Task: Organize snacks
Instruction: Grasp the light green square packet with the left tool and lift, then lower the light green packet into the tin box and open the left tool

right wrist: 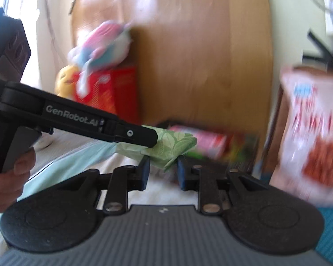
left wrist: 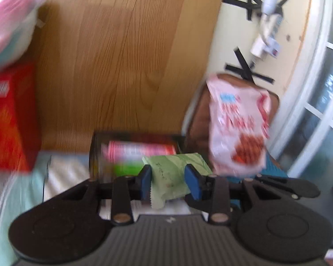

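Note:
My left gripper [left wrist: 169,182] is shut on a small green snack packet [left wrist: 175,173], held above the bed in front of a dark box [left wrist: 95,150] that holds a pink snack pack [left wrist: 139,150]. In the right wrist view the left gripper's arm reaches in from the left, and the green packet [right wrist: 173,146] hangs from its tip. My right gripper [right wrist: 163,173] sits just below that packet with its blue pads apart, holding nothing. A pink-and-white snack bag [left wrist: 237,122] stands at the right; it also shows in the right wrist view [right wrist: 315,133].
A red snack box [left wrist: 8,119] stands at the left with a pink-and-teal bag [left wrist: 8,26] on top. A wooden headboard [left wrist: 122,55] is behind. A brown chair [left wrist: 199,119] holds the pink-and-white bag. A yellow plush toy [right wrist: 64,77] sits beside the red box. Light bedding [left wrist: 62,175] lies below.

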A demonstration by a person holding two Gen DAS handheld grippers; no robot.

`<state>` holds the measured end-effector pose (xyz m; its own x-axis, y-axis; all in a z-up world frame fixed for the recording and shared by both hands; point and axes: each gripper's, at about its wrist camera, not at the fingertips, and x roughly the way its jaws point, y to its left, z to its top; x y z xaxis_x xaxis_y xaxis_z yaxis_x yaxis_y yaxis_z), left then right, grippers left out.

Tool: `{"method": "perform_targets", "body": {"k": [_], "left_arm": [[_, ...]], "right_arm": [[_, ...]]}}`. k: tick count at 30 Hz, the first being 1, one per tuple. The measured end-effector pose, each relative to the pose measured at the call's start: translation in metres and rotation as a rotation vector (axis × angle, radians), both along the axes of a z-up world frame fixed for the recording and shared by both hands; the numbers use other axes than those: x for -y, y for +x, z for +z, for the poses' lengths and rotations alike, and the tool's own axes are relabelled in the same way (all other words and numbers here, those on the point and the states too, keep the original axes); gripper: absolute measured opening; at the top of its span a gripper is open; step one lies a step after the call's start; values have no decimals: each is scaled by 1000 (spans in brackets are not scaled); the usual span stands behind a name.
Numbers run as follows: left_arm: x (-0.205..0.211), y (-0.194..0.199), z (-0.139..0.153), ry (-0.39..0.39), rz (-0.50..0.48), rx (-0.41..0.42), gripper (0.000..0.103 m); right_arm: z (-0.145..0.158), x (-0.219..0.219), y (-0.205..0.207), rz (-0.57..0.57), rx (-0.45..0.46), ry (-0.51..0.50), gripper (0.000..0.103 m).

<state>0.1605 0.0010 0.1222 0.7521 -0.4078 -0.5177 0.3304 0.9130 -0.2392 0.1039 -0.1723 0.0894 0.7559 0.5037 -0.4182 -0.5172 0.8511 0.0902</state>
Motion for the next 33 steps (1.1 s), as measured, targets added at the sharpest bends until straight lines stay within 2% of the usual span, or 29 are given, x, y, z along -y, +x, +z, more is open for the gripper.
{"method": "perform_targets", "body": {"k": [5, 16, 20, 22, 25, 27, 30, 33], "left_arm": [[0, 55, -10, -41, 45, -46, 34], [21, 98, -39, 41, 71, -75, 34], [29, 103, -44, 79, 91, -59, 35], [33, 104, -46, 110, 105, -47, 41], [30, 101, -47, 117, 129, -31, 49], [26, 98, -47, 115, 160, -21, 53], [21, 91, -44, 107, 194, -11, 53], [18, 76, -40, 117, 211, 4, 53]], "right_arm": [[-5, -6, 58, -43, -20, -6, 28], [-32, -5, 102, -84, -112, -5, 28], [-39, 0, 112, -104, -138, 20, 28], [-42, 3, 118, -120, -155, 29, 32], [-43, 6, 122, -137, -165, 53, 34], [-42, 8, 119, -141, -147, 49, 37], [-41, 8, 109, -154, -107, 43, 49], [-38, 8, 94, -157, -76, 52, 49]]}}
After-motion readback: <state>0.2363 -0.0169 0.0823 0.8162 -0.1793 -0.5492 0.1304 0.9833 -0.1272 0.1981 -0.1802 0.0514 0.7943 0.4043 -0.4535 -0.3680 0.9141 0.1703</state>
